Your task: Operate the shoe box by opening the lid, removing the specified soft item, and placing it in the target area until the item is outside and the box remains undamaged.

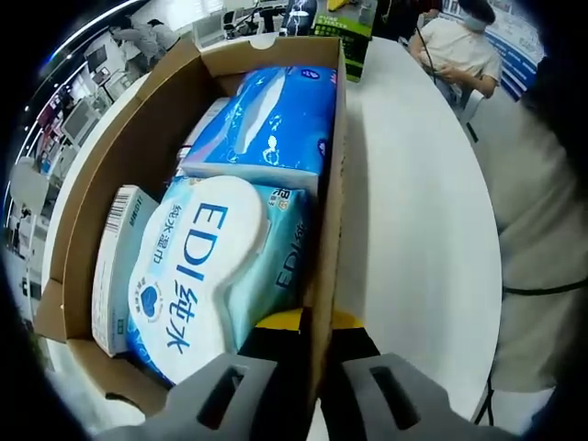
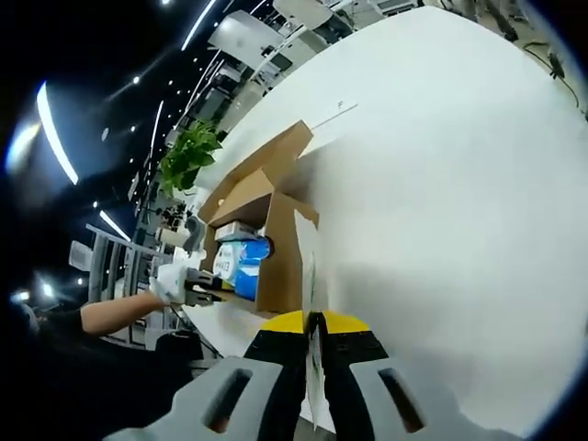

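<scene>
Open brown cardboard shoe box [image 1: 110,175] on white surface [image 1: 413,202]: left tongs [image 1: 303,386] pinch its near wall; pale-blue soft wipes pack [image 1: 207,276] lies lengthwise just ahead-left; right tongs [image 2: 310,390] clamp a thin white flap edge.

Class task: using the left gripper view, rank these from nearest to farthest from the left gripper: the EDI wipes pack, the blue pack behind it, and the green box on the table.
1. EDI wipes pack, in the box's near end, just beyond the left gripper.
2. Blue pack, at the box's far end.
3. Green box, on the table past the cardboard box.
</scene>
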A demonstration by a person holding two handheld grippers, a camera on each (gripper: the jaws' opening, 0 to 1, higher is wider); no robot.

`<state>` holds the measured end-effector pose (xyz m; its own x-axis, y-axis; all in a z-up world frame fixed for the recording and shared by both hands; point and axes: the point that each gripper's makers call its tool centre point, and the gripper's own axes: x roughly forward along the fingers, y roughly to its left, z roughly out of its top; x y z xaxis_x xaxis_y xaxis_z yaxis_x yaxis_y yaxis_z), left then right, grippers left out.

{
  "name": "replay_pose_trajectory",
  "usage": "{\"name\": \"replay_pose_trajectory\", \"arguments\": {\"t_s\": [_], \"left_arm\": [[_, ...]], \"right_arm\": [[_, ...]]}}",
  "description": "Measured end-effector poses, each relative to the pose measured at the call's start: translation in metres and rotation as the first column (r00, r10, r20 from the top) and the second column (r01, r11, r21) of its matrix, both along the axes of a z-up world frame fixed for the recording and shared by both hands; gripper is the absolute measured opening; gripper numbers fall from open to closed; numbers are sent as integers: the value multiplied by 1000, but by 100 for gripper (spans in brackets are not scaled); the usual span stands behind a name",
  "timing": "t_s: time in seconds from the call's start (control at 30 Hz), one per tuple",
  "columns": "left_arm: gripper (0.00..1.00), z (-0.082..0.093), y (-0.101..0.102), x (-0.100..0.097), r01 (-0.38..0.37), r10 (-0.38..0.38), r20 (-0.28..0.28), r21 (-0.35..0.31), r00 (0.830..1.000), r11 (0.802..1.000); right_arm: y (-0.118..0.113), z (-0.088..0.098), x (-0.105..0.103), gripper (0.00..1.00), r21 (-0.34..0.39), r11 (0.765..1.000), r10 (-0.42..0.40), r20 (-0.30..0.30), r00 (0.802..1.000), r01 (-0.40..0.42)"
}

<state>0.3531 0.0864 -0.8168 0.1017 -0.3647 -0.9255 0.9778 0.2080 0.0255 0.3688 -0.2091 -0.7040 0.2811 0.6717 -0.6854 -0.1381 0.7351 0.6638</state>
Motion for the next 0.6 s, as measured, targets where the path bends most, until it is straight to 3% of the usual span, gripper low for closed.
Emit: {"name": "replay_pose_trajectory", "arguments": {"t_s": [0.27,0.6], "left_arm": [[1,1,0,0,-5,5,1,0,1000,1000],[1,0,0,0,-6,6,2,0,1000,1000]], "right_arm": [[2,3,2,0,16,1000,3,-8,1000,-2],[7,-9,13,0,-1,1000,-26,-31,999,26]]}}
